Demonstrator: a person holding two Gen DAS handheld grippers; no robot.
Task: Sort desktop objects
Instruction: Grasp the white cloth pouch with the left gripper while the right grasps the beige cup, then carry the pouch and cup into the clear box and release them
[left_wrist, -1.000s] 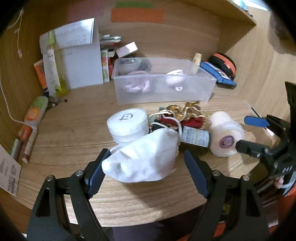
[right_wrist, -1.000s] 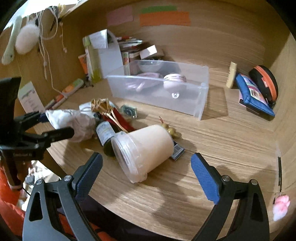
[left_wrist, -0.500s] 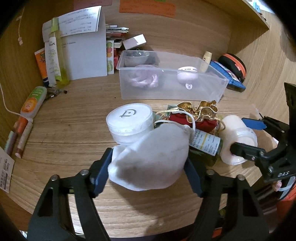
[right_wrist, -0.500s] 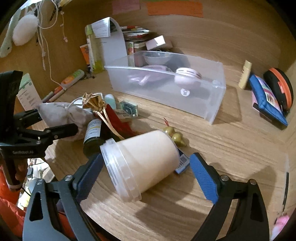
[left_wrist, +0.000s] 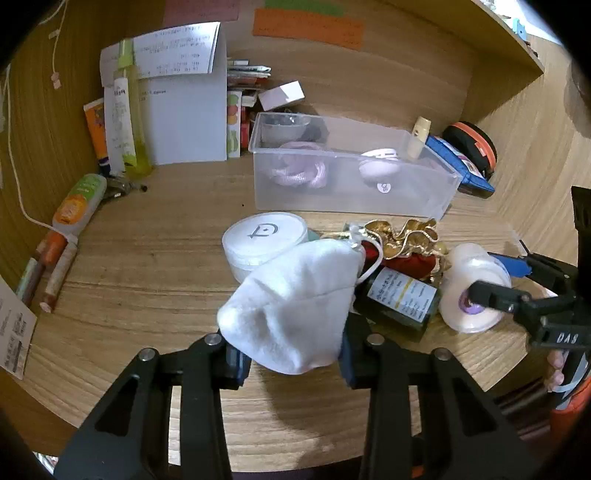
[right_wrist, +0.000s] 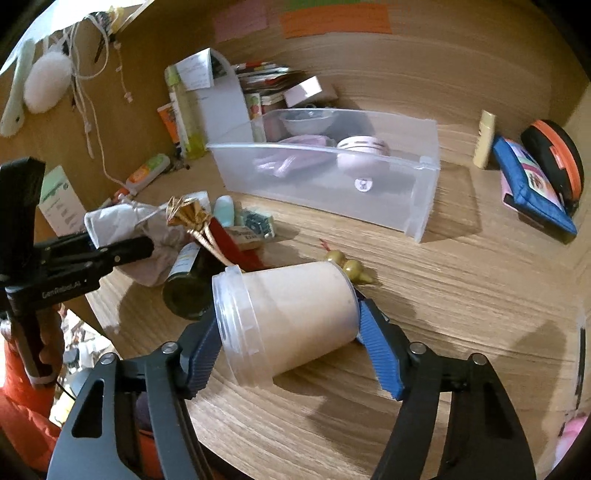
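Observation:
My left gripper (left_wrist: 291, 354) has a white cloth drawstring pouch (left_wrist: 291, 299) between its jaws. They are closing, and the pads press into its sides near the desk's front edge. My right gripper (right_wrist: 288, 343) has its blue jaws closing on a cream plastic jar (right_wrist: 291, 314) that lies on its side. One pad is at the lid end and the other at the base. A clear plastic bin (left_wrist: 351, 199) stands behind, holding a pink coil and a round pink item. In the left wrist view the jar (left_wrist: 469, 288) lies at the right.
Between pouch and jar lie a dark green bottle (left_wrist: 399, 299), a gold-ribboned red item (left_wrist: 402, 236) and a round white tin (left_wrist: 264, 238). A blue pouch (right_wrist: 532, 188) and an orange-black case (right_wrist: 557, 155) sit at the back right. Tubes (left_wrist: 77, 199) and papers line the left wall.
Both pairs of jaws have closed in from wide open: the left onto the white pouch, the right onto the cream jar. Neither hand has shifted much.

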